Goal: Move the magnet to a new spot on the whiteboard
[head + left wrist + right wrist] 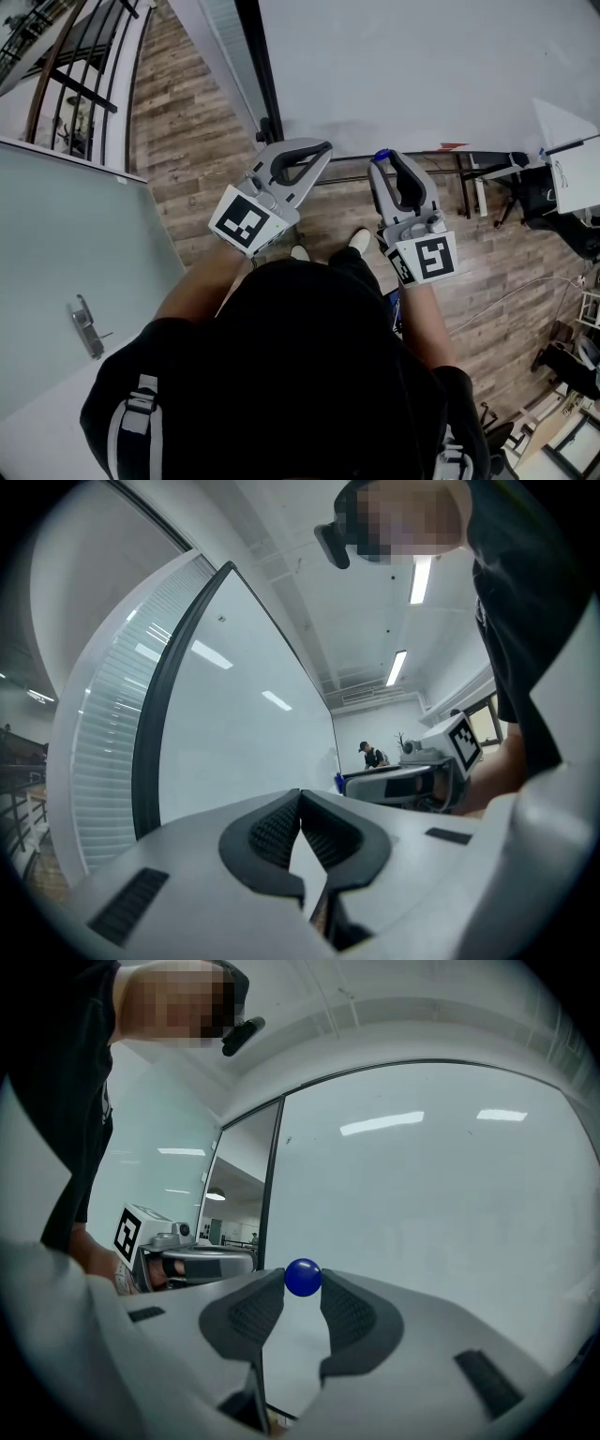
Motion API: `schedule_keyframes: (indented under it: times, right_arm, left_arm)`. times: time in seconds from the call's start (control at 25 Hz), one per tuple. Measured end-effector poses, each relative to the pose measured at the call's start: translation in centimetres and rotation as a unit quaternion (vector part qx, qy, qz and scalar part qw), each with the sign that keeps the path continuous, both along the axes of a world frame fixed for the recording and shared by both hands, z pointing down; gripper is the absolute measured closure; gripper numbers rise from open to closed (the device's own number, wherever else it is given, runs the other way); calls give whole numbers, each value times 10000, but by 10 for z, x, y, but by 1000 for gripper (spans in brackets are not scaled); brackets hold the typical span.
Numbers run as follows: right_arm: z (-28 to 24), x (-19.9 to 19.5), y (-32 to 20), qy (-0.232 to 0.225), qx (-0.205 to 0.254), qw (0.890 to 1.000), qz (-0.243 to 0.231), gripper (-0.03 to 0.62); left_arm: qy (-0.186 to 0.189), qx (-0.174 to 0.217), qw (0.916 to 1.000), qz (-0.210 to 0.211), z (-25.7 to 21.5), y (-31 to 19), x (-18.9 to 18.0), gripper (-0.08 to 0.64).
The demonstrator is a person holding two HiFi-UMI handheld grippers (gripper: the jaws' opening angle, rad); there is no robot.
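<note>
Your right gripper [303, 1285] pinches the blue magnet [303, 1276] between its 2 jaw tips, close in front of the whiteboard [422, 1194]. Your left gripper [300, 797] has its jaws together, with nothing inside.

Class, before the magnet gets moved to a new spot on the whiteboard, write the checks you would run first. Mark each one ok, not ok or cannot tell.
1. Blue magnet sits between the jaw tips of the right gripper: ok.
2. Both jaws touch the magnet, one on each side: ok, as the right gripper view shows it.
3. Magnet lifted clear of the whiteboard: cannot tell; no view shows the gap.
4. Bare board around the magnet for a new spot: ok.
5. Left gripper has its jaws together with nothing in them, and is held off to the side: ok.
</note>
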State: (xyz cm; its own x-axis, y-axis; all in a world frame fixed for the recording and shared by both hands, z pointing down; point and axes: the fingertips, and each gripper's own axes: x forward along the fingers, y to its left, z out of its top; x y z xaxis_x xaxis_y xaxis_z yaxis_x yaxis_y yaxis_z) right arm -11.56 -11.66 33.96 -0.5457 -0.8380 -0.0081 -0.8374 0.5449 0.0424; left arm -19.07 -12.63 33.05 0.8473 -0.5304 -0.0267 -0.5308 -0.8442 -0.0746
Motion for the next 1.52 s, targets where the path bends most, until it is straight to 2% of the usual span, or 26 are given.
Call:
schedule_keyframes:
  times: [0.32,0.6,0.84,1.08,1.28,1.52]
  right_arm:
    - [4,32,-10,-21,-72,9997,251,472]
    - [-12,90,-30,100,117,9994,315,472]
    - [-19,157,-44,133,244,9992,274,472]
    - [11,233,-61,318,140,9986,389,472]
    - [33,287,-77,303,56,9987,407,472]
    - [67,335,-94,275,-51,9986,444,472]
  left_arm:
    - [27,14,10000,-91,2,-1,16,555]
    - [41,10,9994,-339,-3,-8,55,555]
    - [123,142,9979,-616,-17,-20,114,555]
    - [-203,30,9969,-761,9,-29,187,555]
    - [-31,-38,9969,-786,23,-45,249,555]
    - [180,41,9948,-1000,38,-63,293,555]
